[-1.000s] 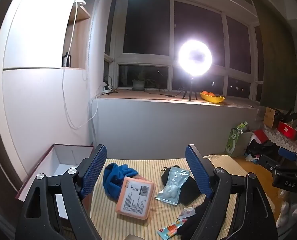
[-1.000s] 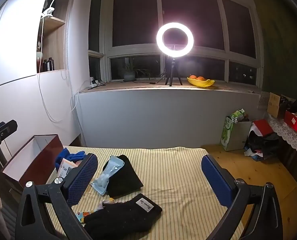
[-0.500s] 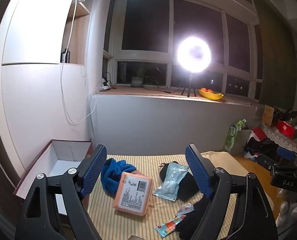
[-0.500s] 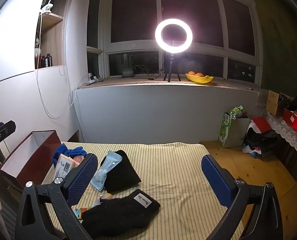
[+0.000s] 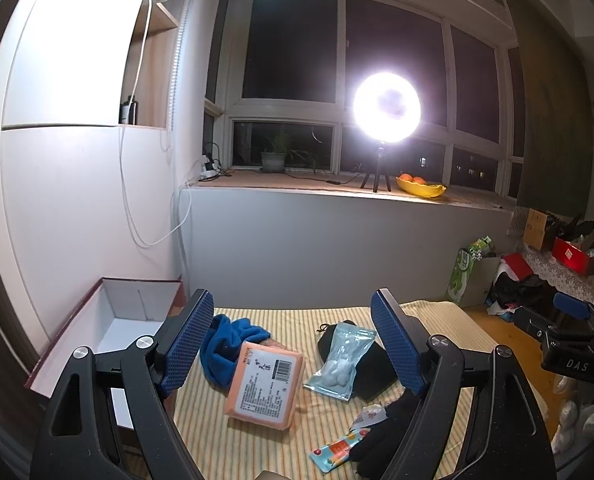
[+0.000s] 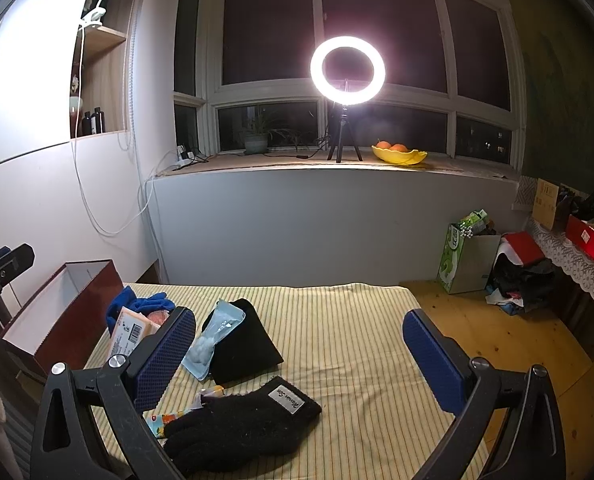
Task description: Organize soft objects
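Observation:
On the striped yellow cloth [image 6: 337, 344] lie a blue fleece cloth [image 5: 229, 340], an orange tissue pack [image 5: 265, 384], a clear bag of cotton balls [image 5: 341, 364] on a black pouch [image 6: 245, 344], a black glove [image 6: 241, 420] and a small colourful snack packet [image 5: 337, 448]. My left gripper [image 5: 293, 344] is open and empty, held above the tissue pack. My right gripper [image 6: 301, 360] is open and empty, above the glove and pouch.
An open dark red box with a white inside [image 5: 109, 328] stands at the cloth's left edge. A wall and windowsill with a ring light [image 6: 347, 70] lie beyond. Bags and boxes [image 6: 497, 260] sit on the wooden floor at right.
Both grippers have drawn back and tilted slightly, so the items sit a little lower and farther in view. Nothing on the cloth has moved. Both grippers stay open.

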### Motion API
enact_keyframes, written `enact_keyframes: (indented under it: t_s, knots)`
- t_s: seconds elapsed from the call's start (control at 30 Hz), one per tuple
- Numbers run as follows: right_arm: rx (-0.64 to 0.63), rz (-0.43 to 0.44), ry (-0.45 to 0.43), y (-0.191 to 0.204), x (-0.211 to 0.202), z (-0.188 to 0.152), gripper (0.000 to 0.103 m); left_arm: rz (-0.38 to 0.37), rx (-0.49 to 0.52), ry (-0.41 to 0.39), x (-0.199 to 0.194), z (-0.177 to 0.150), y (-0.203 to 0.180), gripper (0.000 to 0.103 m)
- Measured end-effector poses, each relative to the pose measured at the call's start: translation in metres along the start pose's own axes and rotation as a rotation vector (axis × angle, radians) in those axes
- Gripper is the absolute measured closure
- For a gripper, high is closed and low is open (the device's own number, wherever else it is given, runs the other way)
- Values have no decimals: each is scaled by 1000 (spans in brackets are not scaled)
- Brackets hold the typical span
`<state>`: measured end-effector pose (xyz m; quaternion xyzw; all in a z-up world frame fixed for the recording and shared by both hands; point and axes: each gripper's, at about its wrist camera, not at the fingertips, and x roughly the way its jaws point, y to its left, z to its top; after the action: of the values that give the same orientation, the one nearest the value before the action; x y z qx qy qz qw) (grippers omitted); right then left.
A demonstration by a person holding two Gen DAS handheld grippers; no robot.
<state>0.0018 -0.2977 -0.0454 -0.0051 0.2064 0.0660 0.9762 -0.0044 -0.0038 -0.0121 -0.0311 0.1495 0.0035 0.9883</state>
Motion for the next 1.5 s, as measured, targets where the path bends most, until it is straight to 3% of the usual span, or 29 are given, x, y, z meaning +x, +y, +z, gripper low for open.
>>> enact_keyframes:
  t_s: [1.5]
  knots:
    - [9,5,13,0,3,-4,1,-16,3,19,0,2,-2,22]
